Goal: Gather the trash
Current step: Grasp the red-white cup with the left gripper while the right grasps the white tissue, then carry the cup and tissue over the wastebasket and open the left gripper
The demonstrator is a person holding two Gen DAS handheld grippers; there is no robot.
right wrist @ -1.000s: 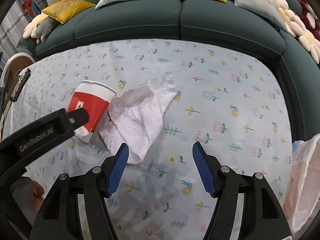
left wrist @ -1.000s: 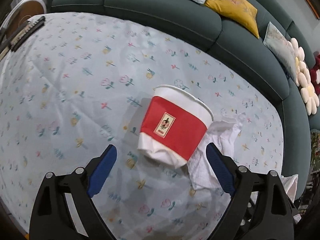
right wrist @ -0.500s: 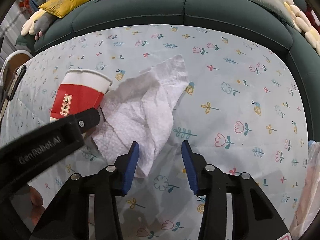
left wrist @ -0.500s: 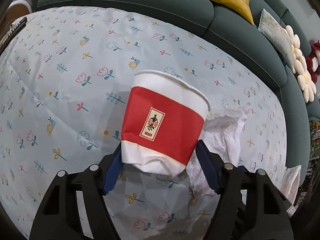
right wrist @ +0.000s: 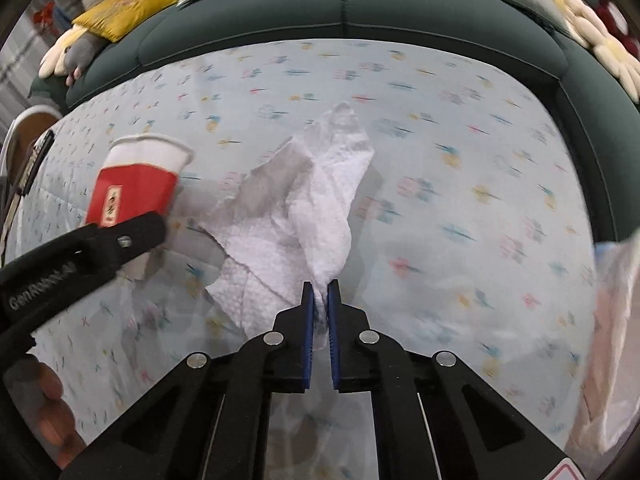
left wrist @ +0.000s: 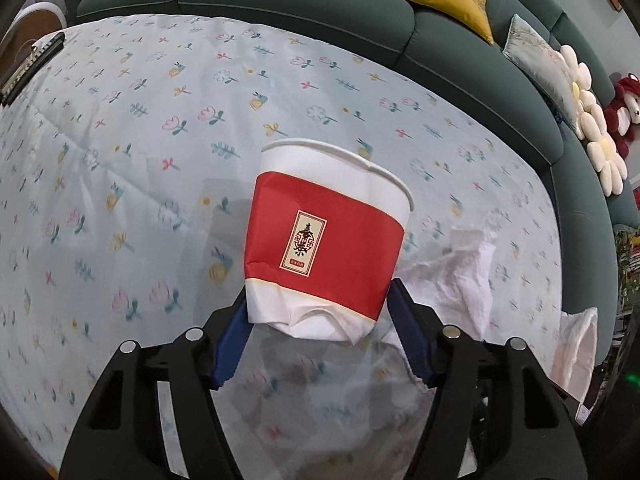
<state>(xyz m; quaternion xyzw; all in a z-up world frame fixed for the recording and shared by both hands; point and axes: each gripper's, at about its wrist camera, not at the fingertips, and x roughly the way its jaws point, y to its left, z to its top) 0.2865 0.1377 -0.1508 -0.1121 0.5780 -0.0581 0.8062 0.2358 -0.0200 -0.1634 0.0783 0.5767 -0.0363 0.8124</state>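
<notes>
A red-and-white paper cup (left wrist: pixel 328 240) lies on the flowered tablecloth (left wrist: pixel 120 160) with its rim pointing away. My left gripper (left wrist: pixel 318 300) is shut on its crumpled base, a blue pad pressing on each side. To its right lies a crumpled white paper towel (left wrist: pixel 460 272). In the right wrist view my right gripper (right wrist: pixel 320 286) is shut on the near corner of that paper towel (right wrist: pixel 304 200), which bunches up between the pads. The cup (right wrist: pixel 136 184) shows at the left there, partly behind a black finger (right wrist: pixel 120 236) of the left gripper.
A dark green sofa (left wrist: pixel 280 8) with yellow and pale cushions curves around the far side of the table. A white plastic bag (left wrist: pixel 576 344) hangs at the table's right edge. A dark flat object (left wrist: pixel 32 60) lies at the far left edge.
The left gripper moved in around the cup and closed on its base. The right gripper moved up to the paper towel and shut on its near corner.
</notes>
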